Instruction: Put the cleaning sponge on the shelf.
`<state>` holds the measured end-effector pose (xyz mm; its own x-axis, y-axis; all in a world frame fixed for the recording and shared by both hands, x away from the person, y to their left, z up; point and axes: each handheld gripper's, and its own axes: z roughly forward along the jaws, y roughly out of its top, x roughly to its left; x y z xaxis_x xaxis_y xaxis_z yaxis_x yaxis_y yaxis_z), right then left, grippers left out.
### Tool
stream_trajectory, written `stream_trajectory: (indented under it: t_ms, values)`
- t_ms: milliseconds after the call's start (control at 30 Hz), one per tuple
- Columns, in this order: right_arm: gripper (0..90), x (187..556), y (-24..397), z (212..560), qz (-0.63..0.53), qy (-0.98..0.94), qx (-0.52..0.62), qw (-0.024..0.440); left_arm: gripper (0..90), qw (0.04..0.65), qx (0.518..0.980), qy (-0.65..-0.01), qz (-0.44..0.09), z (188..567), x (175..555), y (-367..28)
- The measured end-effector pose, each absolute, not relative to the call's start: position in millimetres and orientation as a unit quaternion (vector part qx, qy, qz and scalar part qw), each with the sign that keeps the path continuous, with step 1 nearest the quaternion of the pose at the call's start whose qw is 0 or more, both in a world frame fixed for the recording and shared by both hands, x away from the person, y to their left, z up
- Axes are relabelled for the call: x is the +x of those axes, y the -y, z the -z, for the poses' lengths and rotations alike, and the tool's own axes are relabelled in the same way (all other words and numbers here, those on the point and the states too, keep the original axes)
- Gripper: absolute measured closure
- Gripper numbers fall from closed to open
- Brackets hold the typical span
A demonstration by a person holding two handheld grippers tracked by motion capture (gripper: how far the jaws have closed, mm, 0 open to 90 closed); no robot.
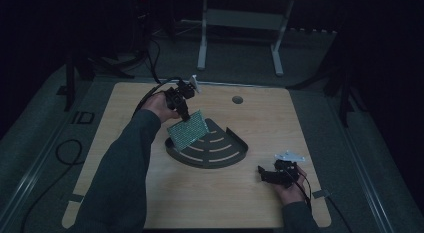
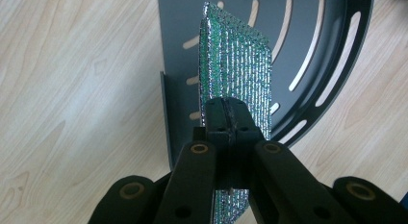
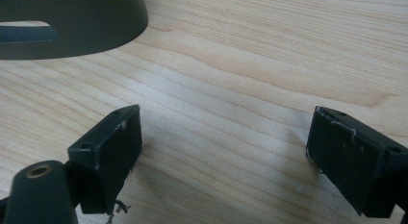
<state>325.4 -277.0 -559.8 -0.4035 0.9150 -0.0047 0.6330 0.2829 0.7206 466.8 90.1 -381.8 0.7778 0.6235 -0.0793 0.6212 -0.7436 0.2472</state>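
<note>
A flat, glittery green sponge pad (image 1: 188,129) hangs tilted over the left part of a dark quarter-round slotted rack (image 1: 220,154) in the middle of the wooden table. My left gripper (image 1: 183,114) is shut on its upper edge. In the left gripper view the pad (image 2: 235,70) stands on edge between the closed jaws of the left gripper (image 2: 227,116), above the rack (image 2: 327,56). My right gripper (image 1: 264,174) rests low near the table's front right, open with nothing between its fingers. In the right gripper view the right gripper (image 3: 223,147) looks across bare wood toward the rack's wall (image 3: 86,27).
The wooden table (image 1: 150,193) has a round cable hole (image 1: 237,99) at its far side. Cables trail off the left edge onto grey floor. A white desk frame (image 1: 240,23) stands beyond the table in the dark.
</note>
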Motion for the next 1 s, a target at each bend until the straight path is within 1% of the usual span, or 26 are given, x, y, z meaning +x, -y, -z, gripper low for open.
stream_trajectory:
  t_ms: [300, 367, 700, 1000]
  values:
    - [11.9, 325.4, 277.1, 559.8, -0.327, -0.772, 0.501, 0.216, 90.0, 0.133, 0.934, -0.331, -0.010, 387.4, 471.7, -84.6]
    - [11.9, 325.4, 277.1, 559.8, -0.327, -0.772, 0.501, 0.216, 90.0, 0.132, 0.934, -0.333, -0.018, 388.8, 472.7, -84.2]
    - [11.9, 325.3, 277.2, 559.8, -0.327, -0.772, 0.501, 0.215, 90.0, 0.117, 0.936, -0.331, -0.034, 398.2, 473.5, -80.4]
    - [11.9, 325.3, 277.3, 559.8, -0.327, -0.772, 0.500, 0.215, 90.0, 0.102, 0.939, -0.326, -0.035, 410.9, 473.6, -71.6]
